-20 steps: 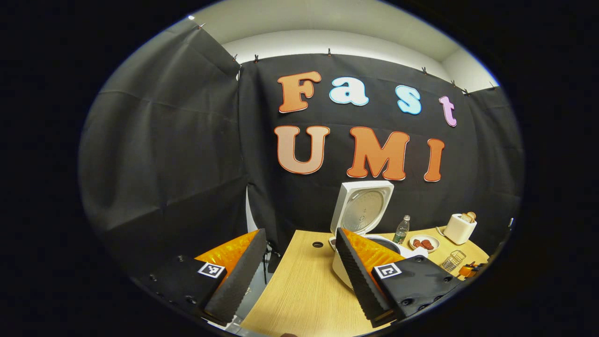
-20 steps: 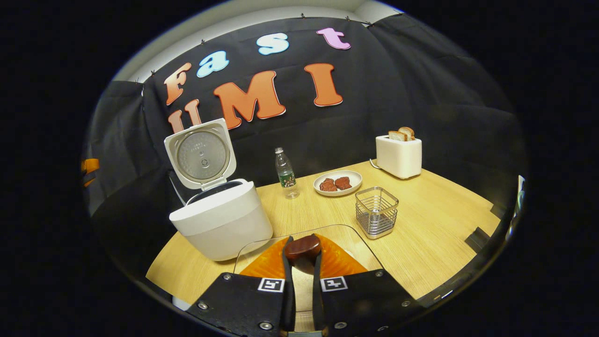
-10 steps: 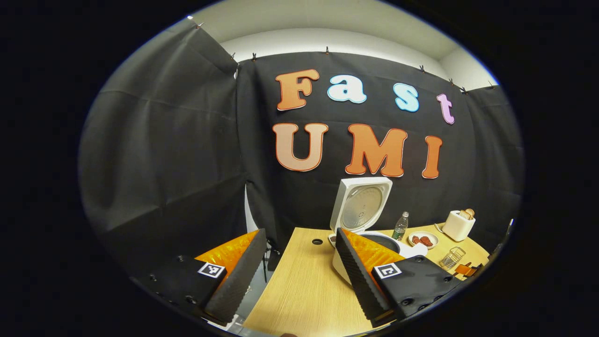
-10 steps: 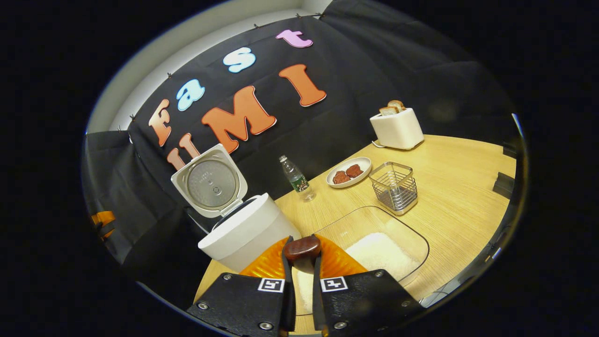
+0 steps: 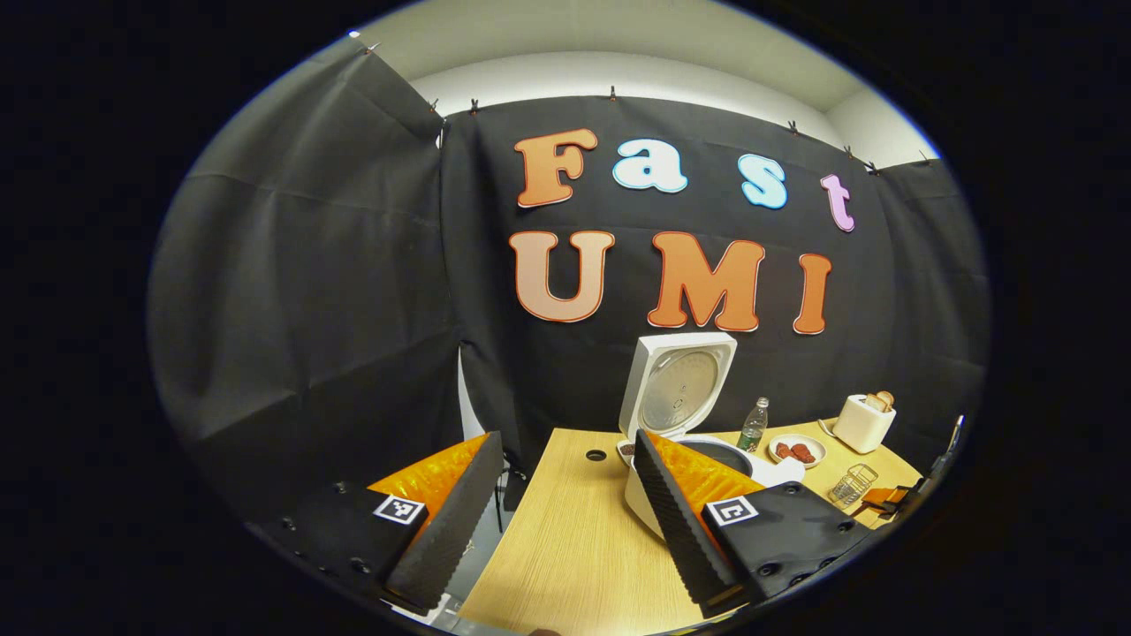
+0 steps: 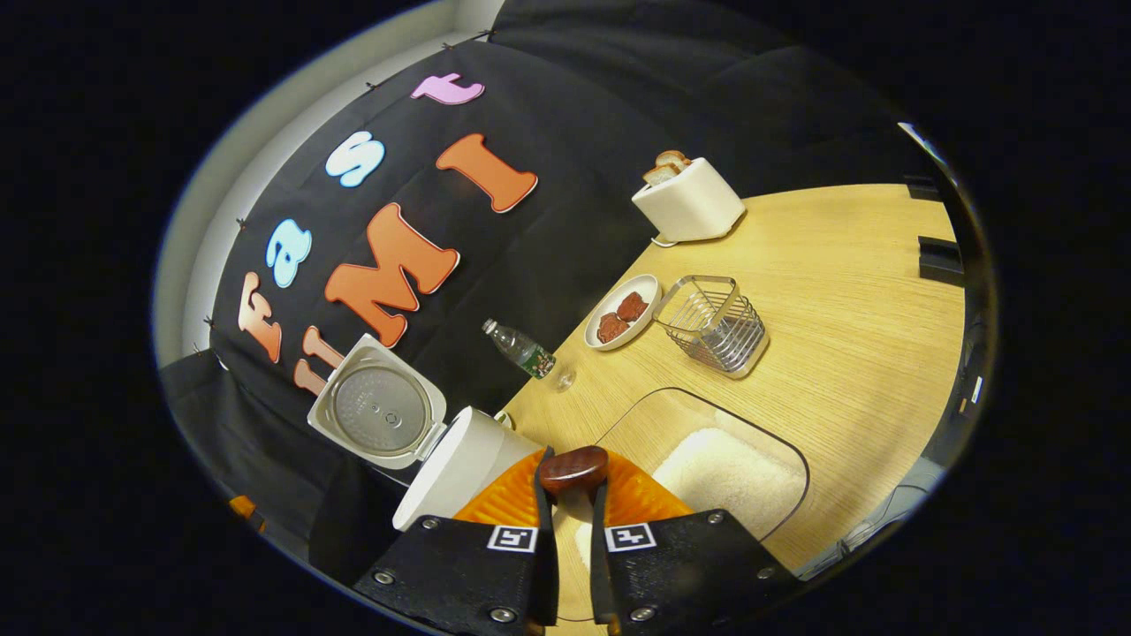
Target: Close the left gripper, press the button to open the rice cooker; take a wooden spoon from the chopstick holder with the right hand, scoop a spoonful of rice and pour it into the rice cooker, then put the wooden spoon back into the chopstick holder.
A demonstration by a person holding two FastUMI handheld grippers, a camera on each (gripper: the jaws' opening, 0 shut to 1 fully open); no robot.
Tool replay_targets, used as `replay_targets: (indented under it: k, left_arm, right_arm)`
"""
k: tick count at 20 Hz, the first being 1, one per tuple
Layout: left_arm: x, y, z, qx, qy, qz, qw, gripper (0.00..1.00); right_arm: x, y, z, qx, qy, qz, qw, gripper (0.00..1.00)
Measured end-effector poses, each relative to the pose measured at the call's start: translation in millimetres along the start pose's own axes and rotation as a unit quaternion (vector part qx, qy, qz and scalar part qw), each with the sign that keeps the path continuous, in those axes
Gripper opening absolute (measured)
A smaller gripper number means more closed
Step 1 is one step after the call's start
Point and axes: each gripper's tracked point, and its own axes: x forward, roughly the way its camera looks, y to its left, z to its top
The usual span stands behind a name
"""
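Observation:
The white rice cooker (image 5: 685, 459) stands with its lid (image 5: 676, 389) up. In the right gripper view the rice cooker (image 6: 464, 464) sits just left of my fingers. My right gripper (image 6: 573, 458) is shut on the wooden spoon, whose dark rounded handle end (image 6: 574, 473) shows between the fingers; its bowl is hidden. It hangs rolled over the glass dish (image 6: 786, 450) of white rice (image 6: 729, 477). The wire chopstick holder (image 6: 716, 322) stands beyond the dish. My left gripper (image 5: 565, 437) is open with nothing in it, above the table's left end.
A water bottle (image 6: 526, 353), a plate of brown food (image 6: 618, 309) and a white toaster with bread (image 6: 689, 201) line the back of the wooden table (image 6: 866, 274). The table's left edge (image 5: 512, 539) lies under my left gripper.
My right gripper has rolled sharply with the spoon, so its whole view tilts, and the rice in the dish has come into sight. The left gripper has barely drifted.

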Motion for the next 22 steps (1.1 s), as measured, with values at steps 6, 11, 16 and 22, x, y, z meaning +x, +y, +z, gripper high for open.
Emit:
replay_targets:
  k: [6, 11, 16, 22]
  left_arm:
    - [-5.1, -1.5, 8.0, -0.011, -0.012, -0.004, 1.000, 1.00]
    - [-7.2, 2.3, 8.4, -0.016, -0.012, 0.002, 1.000, 1.00]
    - [-10.1, 2.8, 12.3, -0.022, -0.017, 0.007, 1.000, 1.00]
    - [-12.7, -4.0, 18.6, -0.008, -0.026, 0.009, 1.000, 1.00]
  right_arm:
    - [5.2, -2.9, 0.4, 0.088, 0.028, 0.021, 0.996, 0.14]
    - [4.1, -23.5, -2.7, 0.188, 0.036, 0.021, 0.981, 0.13]
    - [-5.7, -37.5, 7.5, 0.236, 0.034, 0.014, 0.971, 0.13]
    - [-17.4, -29.4, 36.7, 0.267, 0.017, 0.029, 0.963, 0.13]
